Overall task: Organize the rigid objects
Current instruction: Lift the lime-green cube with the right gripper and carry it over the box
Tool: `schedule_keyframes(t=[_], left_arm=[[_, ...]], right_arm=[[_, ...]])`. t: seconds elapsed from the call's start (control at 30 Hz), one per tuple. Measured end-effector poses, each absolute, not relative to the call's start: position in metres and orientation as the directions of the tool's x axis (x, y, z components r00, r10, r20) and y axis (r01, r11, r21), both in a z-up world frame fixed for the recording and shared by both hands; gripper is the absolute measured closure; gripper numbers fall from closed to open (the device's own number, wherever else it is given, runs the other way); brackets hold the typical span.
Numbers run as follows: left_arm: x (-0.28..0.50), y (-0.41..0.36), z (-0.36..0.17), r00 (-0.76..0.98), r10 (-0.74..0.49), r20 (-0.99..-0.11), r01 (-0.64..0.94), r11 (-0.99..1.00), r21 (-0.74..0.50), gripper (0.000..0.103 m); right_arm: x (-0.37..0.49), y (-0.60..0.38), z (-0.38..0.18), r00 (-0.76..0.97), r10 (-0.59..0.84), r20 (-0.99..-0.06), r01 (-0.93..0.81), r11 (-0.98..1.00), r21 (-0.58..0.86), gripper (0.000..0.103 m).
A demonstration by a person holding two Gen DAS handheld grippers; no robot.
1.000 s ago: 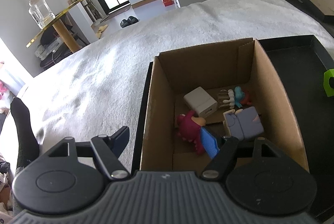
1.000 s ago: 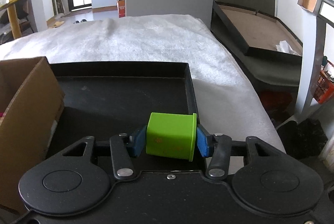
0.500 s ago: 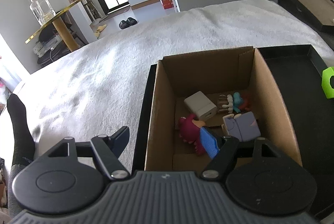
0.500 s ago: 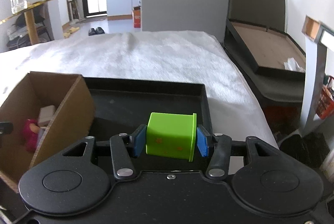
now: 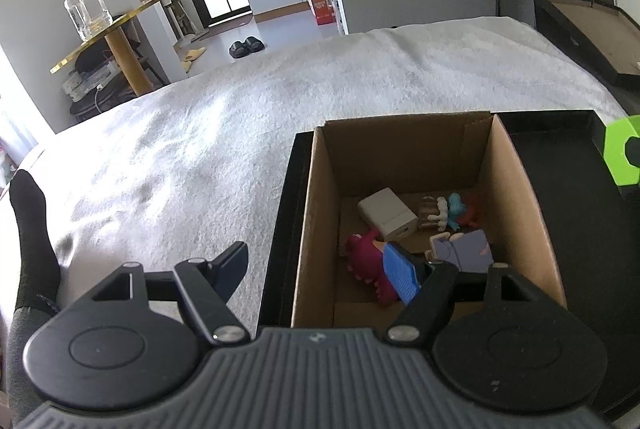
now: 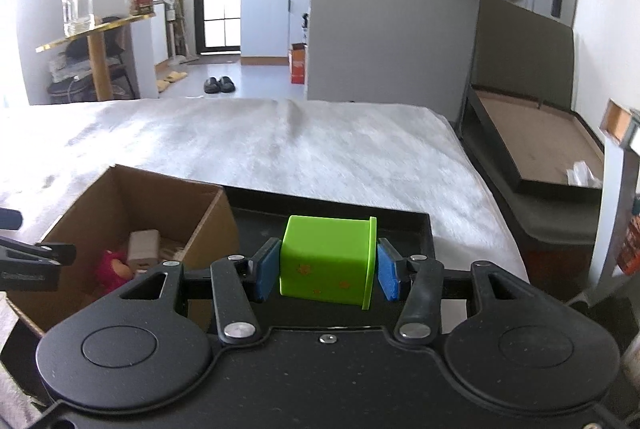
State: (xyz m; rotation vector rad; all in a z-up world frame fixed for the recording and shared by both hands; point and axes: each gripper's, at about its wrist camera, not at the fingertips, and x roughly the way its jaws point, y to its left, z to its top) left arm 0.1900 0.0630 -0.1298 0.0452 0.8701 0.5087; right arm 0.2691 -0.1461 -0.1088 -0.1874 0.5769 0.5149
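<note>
A bed covered by a white fluffy blanket [image 5: 280,117] fills the scene, and on it a shallow black rectangular tray [image 6: 332,209] is laid. Nearest in the right wrist view, the right gripper [image 6: 327,271] is seen clamped on a bright green square plastic cup [image 6: 326,261], which is turned on its side with its rim to the right and is pressed between the two blue pads [image 6: 266,269]; small orange marks are seen on its lower face. The cup is held above the tray, to the right of an open brown cardboard box [image 6: 208,213].

In the left wrist view, the left gripper [image 5: 320,269] is seen with its jaws spread wide and nothing between them; its left finger is over the blanket and its right finger is over the near part of the box [image 5: 520,197]. The box is set at the left end of the tray [image 5: 580,213]. Inside it, a magenta plush toy [image 5: 366,261] lies nearest, a lilac block-shaped toy [image 5: 466,249] lies to its right, a white rectangular charger block [image 5: 386,211] lies further back, and small figures in brown, teal and red [image 5: 448,211] are gathered beside the charger. At the right edge of this view the green cup [image 5: 620,157] is partly visible.

At the near left a foot in a black sock [image 5: 30,221] rests on the bed. Beyond the bed, a gold-edged round side table [image 5: 112,29] carrying a clear glass jar [image 5: 86,9] is seen, and a pair of black slippers [image 5: 246,47] lies on the floor before a kitchen doorway.
</note>
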Motion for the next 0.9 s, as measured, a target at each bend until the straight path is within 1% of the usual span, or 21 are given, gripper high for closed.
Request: schedule_keyframes(t=[0.13,0.3,0.37,0.43,0.5,0.57,0.6,0.67,0.7,0.77,0.83,0.9], left_arm=[[0.189,0.061,-0.129,0.546,0.456,-0.702,-0.414,0.876,0.247,0.030],[0.187,0.061,-0.133,0.566,0.440,-0.697,-0.406,0.885,0.229,0.030],[0.185,0.063,-0.136,0.568,0.434,-0.700,-0.408,0.886,0.218,0.033],[0.183,0.066,-0.138,0.573,0.426,-0.701,-0.415,0.887,0.200,0.034],[0.181,0.068,-0.139,0.579,0.426,-0.696,-0.417,0.888,0.196,0.038],[0.179,0.070,-0.141,0.581,0.420,-0.697,-0.421,0.888,0.184,0.049],[0.178,0.072,-0.142,0.582,0.415,-0.699,-0.423,0.889,0.175,0.051],[0.177,0.075,-0.145,0.582,0.402,-0.707,-0.423,0.892,0.158,0.062],[0.176,0.076,-0.147,0.580,0.396,-0.712,-0.424,0.893,0.151,0.063],[0.174,0.078,-0.150,0.579,0.387,-0.718,-0.424,0.895,0.140,0.073],[0.172,0.080,-0.152,0.581,0.380,-0.720,-0.419,0.898,0.135,0.079],[0.170,0.081,-0.153,0.584,0.384,-0.715,-0.422,0.896,0.136,0.082]], right_arm=[[0.264,-0.140,-0.104,0.716,0.423,-0.555,-0.531,0.846,-0.040,0.054],[0.260,-0.132,-0.099,0.717,0.434,-0.546,-0.546,0.836,-0.052,0.054],[0.256,-0.128,-0.097,0.718,0.439,-0.541,-0.552,0.832,-0.059,0.054],[0.253,-0.125,-0.095,0.718,0.445,-0.535,-0.559,0.827,-0.063,0.054],[0.251,-0.122,-0.093,0.716,0.452,-0.532,-0.566,0.822,-0.063,0.054],[0.249,-0.117,-0.092,0.715,0.457,-0.529,-0.572,0.817,-0.068,0.054],[0.247,-0.115,-0.091,0.716,0.459,-0.527,-0.574,0.815,-0.070,0.054],[0.245,-0.111,-0.089,0.712,0.467,-0.524,-0.583,0.810,-0.071,0.054],[0.244,-0.110,-0.089,0.712,0.469,-0.523,-0.586,0.807,-0.073,0.054],[0.240,-0.105,-0.089,0.708,0.475,-0.522,-0.596,0.799,-0.081,0.054],[0.238,-0.100,-0.089,0.704,0.481,-0.522,-0.603,0.793,-0.083,0.054],[0.235,-0.096,-0.089,0.700,0.488,-0.522,-0.612,0.786,-0.086,0.054]])
